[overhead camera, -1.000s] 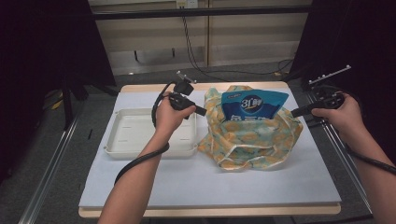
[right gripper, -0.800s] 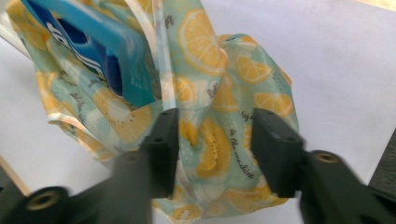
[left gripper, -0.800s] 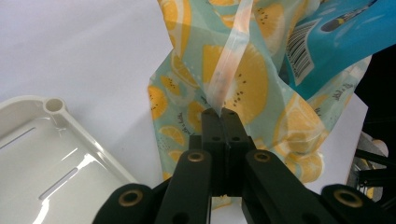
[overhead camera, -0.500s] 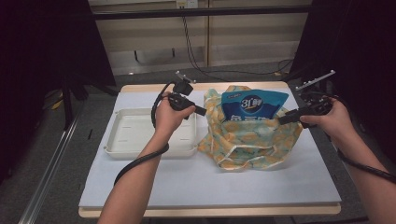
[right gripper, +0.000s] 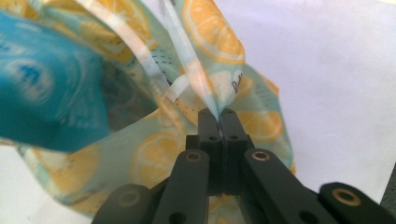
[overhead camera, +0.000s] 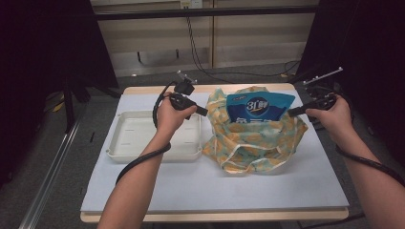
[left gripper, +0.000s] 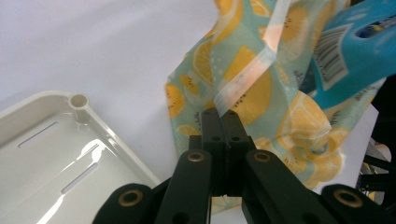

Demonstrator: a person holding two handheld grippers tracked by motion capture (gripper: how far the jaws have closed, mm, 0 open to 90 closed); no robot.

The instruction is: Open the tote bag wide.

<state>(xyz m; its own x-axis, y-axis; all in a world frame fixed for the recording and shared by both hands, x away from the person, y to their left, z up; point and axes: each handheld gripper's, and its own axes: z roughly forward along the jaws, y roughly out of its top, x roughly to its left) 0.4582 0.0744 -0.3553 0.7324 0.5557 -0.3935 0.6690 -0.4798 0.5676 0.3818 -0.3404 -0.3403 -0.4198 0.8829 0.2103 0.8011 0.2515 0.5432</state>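
Note:
A teal cloth bag with a lemon print (overhead camera: 253, 140) stands open on the white table, and a blue pouch (overhead camera: 258, 107) sticks up out of it. My left gripper (overhead camera: 206, 113) is shut on the bag's left rim; in the left gripper view its jaws (left gripper: 223, 113) pinch the fabric (left gripper: 252, 93) beside the pouch (left gripper: 355, 51). My right gripper (overhead camera: 289, 113) is at the bag's right rim. Its jaws have just been closing and now pinch a pale strap and fabric (right gripper: 205, 84), with the gripper (right gripper: 218, 114) shut and the pouch (right gripper: 46, 93) to its left.
A shallow white tray (overhead camera: 124, 143) lies left of the bag, and its corner (left gripper: 77, 100) is close to my left gripper. The white mat (overhead camera: 215, 186) covers the table toward the front edge. Dark stands and cables surround the table.
My right hand has moved left to the bag's right rim, and its jaws have shut on the fabric. The left hand has held still on the left rim.

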